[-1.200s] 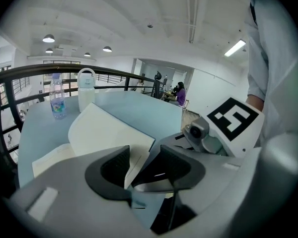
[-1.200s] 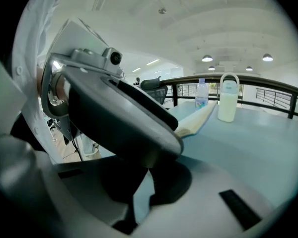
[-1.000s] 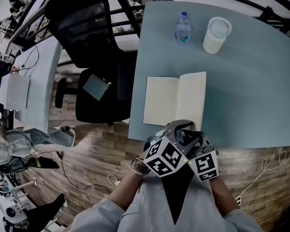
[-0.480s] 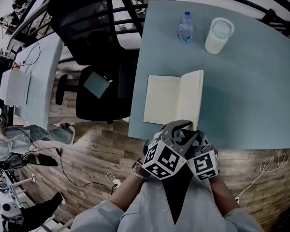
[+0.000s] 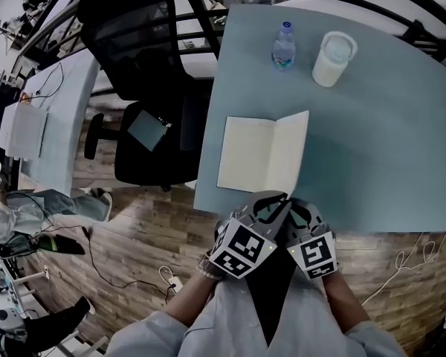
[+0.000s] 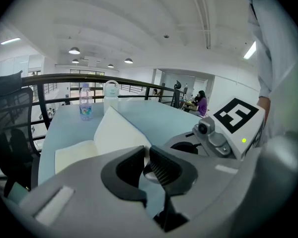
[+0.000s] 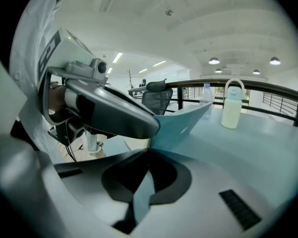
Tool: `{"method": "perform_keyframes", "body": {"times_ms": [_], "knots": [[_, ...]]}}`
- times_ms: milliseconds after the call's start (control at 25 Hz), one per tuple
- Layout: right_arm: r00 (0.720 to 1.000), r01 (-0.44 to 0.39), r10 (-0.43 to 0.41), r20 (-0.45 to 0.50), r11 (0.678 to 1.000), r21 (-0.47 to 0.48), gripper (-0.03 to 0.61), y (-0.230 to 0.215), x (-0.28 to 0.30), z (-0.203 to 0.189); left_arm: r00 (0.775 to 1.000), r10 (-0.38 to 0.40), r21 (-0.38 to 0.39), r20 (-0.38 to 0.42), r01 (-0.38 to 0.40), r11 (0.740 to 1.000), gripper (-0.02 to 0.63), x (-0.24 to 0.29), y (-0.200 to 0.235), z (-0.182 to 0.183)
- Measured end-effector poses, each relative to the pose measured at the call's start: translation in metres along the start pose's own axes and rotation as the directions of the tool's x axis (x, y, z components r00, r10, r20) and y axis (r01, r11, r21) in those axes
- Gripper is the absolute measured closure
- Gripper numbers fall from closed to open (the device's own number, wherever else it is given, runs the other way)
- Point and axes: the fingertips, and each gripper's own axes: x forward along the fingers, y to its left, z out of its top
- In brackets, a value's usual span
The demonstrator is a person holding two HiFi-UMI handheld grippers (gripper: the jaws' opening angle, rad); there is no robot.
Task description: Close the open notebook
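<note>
The notebook [image 5: 256, 155] is seen open, its right half raised at the near table [image 5: 386, 147] edge and gripped by the right tongs [image 7: 148, 155]; the left tongs [image 6: 145, 157] have just been closed on it. Bare tabletop is left rightward.

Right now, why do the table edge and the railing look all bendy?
Head view: the wide lens bows the table edge. Left gripper view: the railing curves, and dark corners ring the picture. Right gripper view: same dark ring.
</note>
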Motion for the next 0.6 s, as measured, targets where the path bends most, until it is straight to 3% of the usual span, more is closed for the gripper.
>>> {"method": "perform_keyframes", "body": {"times_ms": [400, 600], "knots": [[0.999, 0.045, -0.048, 0.025, 0.993, 0.109, 0.578, -0.024, -0.025, 0.006, 0.995, 0.067, -0.237, 0.08, -0.046, 0.97, 0.578, -0.019, 0.02, 0.0], [0.998, 0.046, -0.051, 0.036, 0.99, 0.133, 0.578, -0.027, -0.03, 0.013, 0.989, 0.109, -0.282, 0.098, -0.078, 0.956, 0.581, -0.031, 0.03, -0.004]]}}
